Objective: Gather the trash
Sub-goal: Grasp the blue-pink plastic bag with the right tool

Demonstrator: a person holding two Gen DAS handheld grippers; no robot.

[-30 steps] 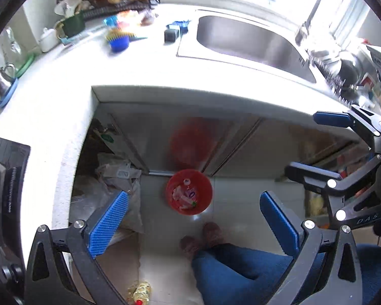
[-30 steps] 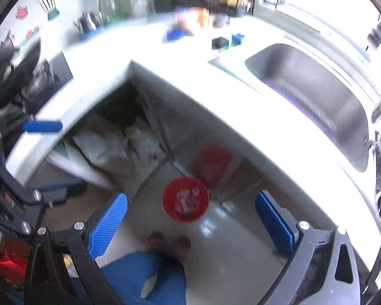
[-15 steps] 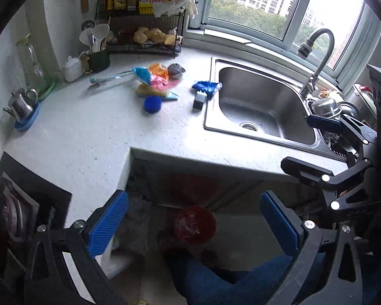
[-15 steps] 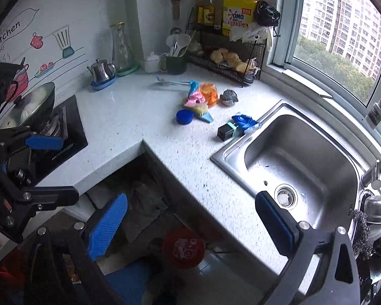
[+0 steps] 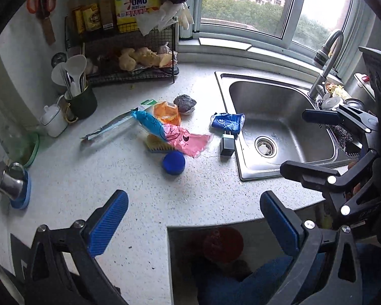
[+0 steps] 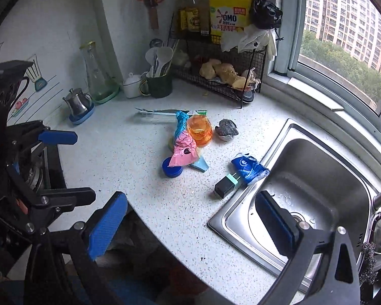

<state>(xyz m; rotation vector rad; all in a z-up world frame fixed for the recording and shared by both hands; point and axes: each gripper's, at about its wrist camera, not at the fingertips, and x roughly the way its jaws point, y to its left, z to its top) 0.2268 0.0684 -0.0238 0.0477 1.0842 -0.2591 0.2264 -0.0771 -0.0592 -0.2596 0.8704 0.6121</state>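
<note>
Trash lies in a cluster on the white counter: a pink-and-blue wrapper, an orange plastic pouch, a blue packet at the sink's edge, a blue lid, a grey crumpled lump and a long clear wrapper. A black charger plug sits beside the blue packet. The red bin shows dimly under the counter. My left gripper and right gripper both hang open and empty above the counter's near edge.
A steel sink with a faucet fills the right. At the back stand a wire rack, a green utensil cup and a small kettle. A stove is at the left. A person's blue-clad legs are below.
Both grippers rose from looking down at the red bin on the floor to looking across the countertop. Both stayed open and empty.
</note>
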